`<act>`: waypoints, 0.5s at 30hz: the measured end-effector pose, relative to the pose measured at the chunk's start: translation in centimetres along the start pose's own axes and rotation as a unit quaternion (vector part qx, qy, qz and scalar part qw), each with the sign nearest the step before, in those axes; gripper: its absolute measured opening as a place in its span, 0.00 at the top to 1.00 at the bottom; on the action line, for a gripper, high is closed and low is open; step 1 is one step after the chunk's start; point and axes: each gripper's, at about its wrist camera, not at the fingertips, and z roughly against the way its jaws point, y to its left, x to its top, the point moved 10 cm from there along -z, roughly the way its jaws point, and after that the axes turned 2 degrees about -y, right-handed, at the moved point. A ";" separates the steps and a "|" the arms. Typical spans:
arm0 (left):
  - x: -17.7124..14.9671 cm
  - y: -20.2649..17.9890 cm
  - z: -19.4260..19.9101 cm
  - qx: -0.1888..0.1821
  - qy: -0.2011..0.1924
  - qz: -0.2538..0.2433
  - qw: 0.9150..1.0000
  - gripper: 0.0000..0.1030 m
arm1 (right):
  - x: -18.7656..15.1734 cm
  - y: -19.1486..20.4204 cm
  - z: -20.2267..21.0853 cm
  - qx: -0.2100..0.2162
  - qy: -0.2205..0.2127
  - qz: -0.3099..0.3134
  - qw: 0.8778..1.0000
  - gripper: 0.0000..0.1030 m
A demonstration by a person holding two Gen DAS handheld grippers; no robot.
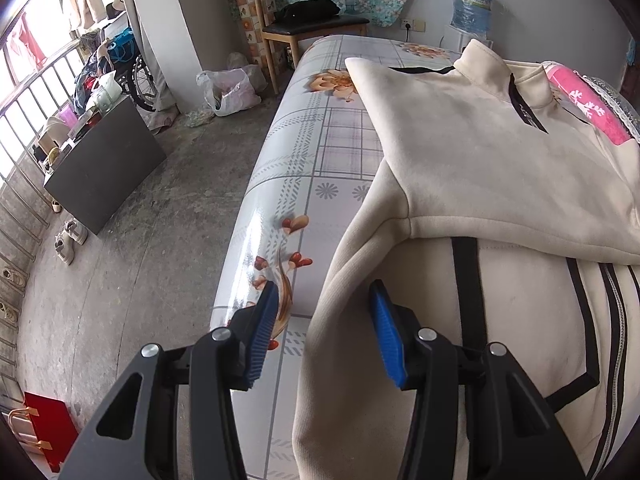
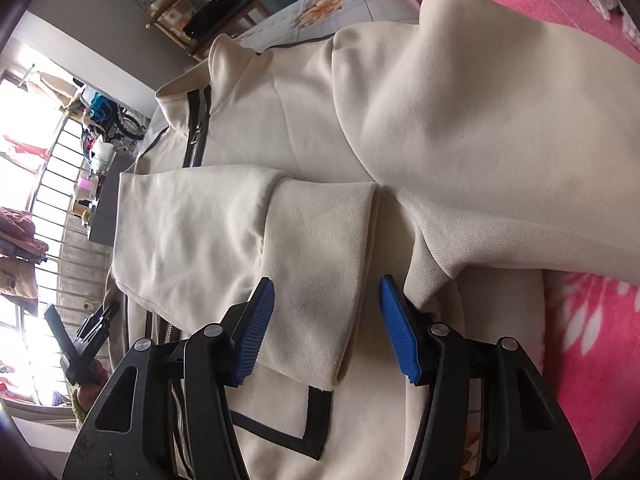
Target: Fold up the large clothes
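Jacket: cream fleece, soft, bulky, on the table's left edge.
Grippers: left gripper and right gripper agape, empty.
Hold: sleeve cuff.

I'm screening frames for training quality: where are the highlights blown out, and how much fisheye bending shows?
Left wrist view: the window at the left edge is blown white, glare streaks the glossy table cover, and the table edge bows. Right wrist view: the window is overexposed too, its bars curve strongly, while the cream jacket stays evenly lit and sharp.
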 end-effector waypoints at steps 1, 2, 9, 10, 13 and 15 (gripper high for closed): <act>0.0 0.1 0.0 -0.001 0.000 0.000 1.000 0.56 | -0.1 0.1 0.0 0.001 0.004 0.001 1.000 0.55; 0.0 0.1 0.0 -0.001 0.000 -0.001 1.000 0.56 | -0.1 0.4 0.0 0.005 0.009 0.001 1.000 0.57; -0.2 0.4 0.1 -0.011 -0.008 0.006 1.000 0.56 | -0.1 0.0 -0.6 -0.044 0.018 0.020 0.999 0.90; -0.2 0.4 0.1 -0.014 -0.009 0.006 1.000 0.56 | 0.0 0.1 -0.4 -0.043 0.018 0.021 0.999 0.93; -0.3 0.2 0.5 -0.031 -0.014 0.004 0.999 0.55 | 1.5 2.3 1.3 -0.044 -0.005 0.044 0.998 0.95; -0.4 -0.1 0.7 -0.045 -0.018 -0.003 0.999 0.56 | 3.7 5.8 3.4 -0.029 -0.035 0.073 0.996 0.95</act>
